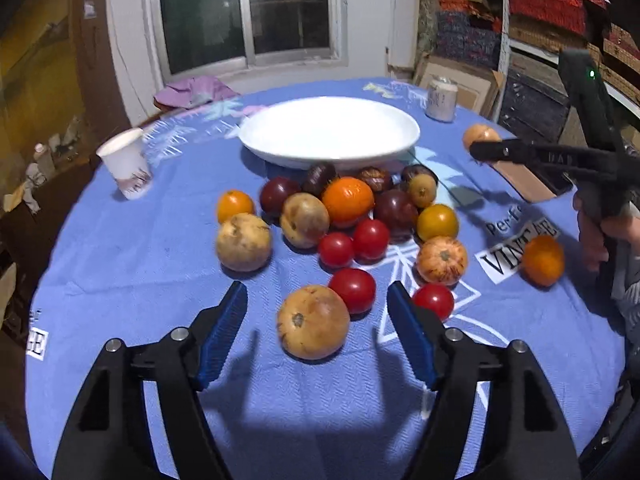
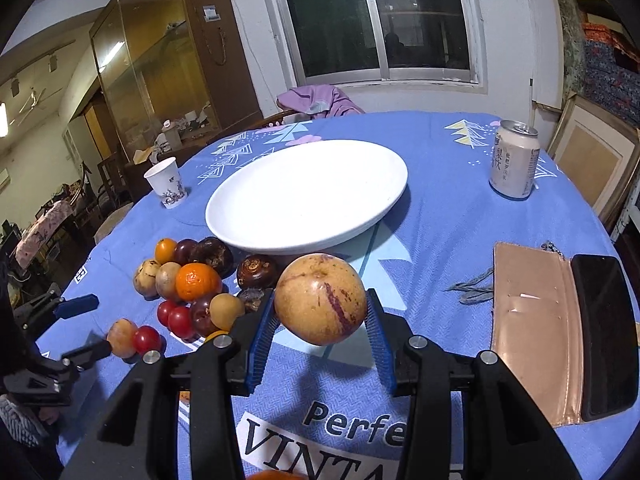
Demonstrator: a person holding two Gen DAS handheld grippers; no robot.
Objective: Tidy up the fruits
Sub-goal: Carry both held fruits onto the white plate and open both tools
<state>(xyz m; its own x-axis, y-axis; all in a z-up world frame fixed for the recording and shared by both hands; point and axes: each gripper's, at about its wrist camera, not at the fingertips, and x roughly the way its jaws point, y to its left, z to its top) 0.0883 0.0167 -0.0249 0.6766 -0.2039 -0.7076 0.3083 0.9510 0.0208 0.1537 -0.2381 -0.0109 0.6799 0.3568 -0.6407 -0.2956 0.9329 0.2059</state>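
Right claw (image 2: 320, 320): clamped on a tan fruit with a purple streak (image 2: 320, 298), lifted clear of the counter (image 2: 440, 240), blue pads pressed to both its sides. Pointed down at a slant toward the white plate (image 2: 306, 196) just beyond.

Left claw (image 1: 316, 328): spread, pads touching nothing. Between the pads, resting on the cloth, a tan fruit with a stem dimple (image 1: 313, 322). Just behind it a red tomato (image 1: 353, 290); a second red tomato (image 1: 434, 300) partly hidden by the right-hand pad. Also angled downward.

Fruit pile (image 1: 344, 208) between left claw and plate: orange (image 1: 347, 202), dark purple fruits, two yellow-orange ones, several tan ones, two more tomatoes, mostly touching. Striped pale-red fruit (image 1: 442, 260) at the pile's right edge. Lone orange (image 1: 543, 260) apart, lying on the printed label, near the hand (image 1: 600, 236) holding the right tool.

Plate: nothing in it. All other fruit on the cloth.

Around: paper cup (image 2: 166, 184) left of plate, drink can (image 2: 514, 160) at far right, open tan wallet case with dark phone (image 2: 560, 332) at right edge of counter. Lilac cloth (image 2: 316, 100) at the far rim under the window.
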